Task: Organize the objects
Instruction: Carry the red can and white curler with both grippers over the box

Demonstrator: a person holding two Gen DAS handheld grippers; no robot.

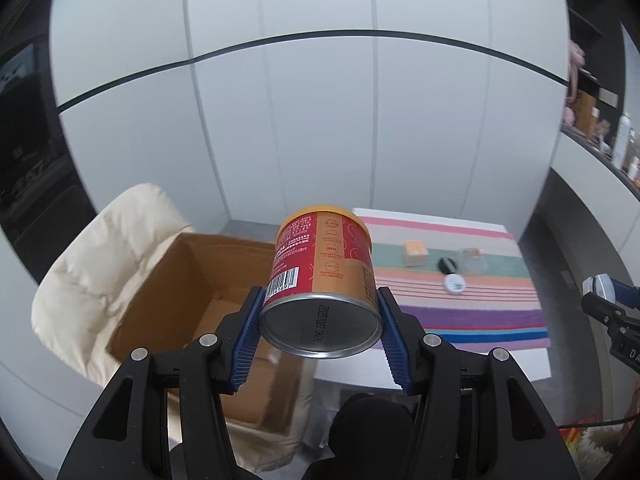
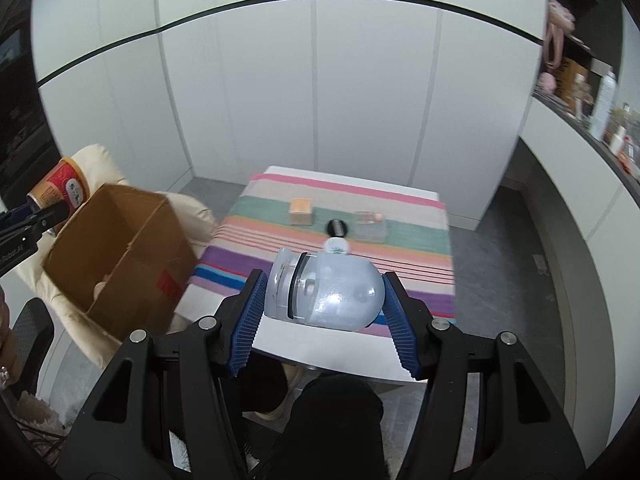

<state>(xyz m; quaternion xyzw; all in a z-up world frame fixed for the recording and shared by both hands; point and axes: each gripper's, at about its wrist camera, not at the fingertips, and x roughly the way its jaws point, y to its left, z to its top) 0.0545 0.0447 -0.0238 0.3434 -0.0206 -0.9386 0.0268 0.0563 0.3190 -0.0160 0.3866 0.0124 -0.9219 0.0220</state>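
The left gripper (image 1: 320, 320) is clamped on a red-and-gold cylindrical tin can with a yellow lid (image 1: 324, 276), gripped near its metal base and tilted lid-forward, beside the open brown cardboard box (image 1: 192, 280) that rests on a cream padded chair (image 1: 104, 248). Held there, the can looks set to go into the box, which seems to be the collecting place. In the right wrist view the can sits just beyond the box's far left wall, so it likely must clear that upright rim before going down.

The right gripper (image 2: 324, 304) holds a translucent grey-blue rounded plastic container (image 2: 328, 288) on its side, to the right of the box and over the near edge of the surface covered by a striped multicoloured cloth (image 2: 400, 280).

Right of the box, on the cloth, lie a small orange-topped cube (image 2: 301, 211), a black round lid (image 2: 337, 227), a white round cap (image 2: 336, 246) and a clear small jar (image 2: 370, 225), well apart from one another, leaving room to reach each. The box interior looks mostly open.
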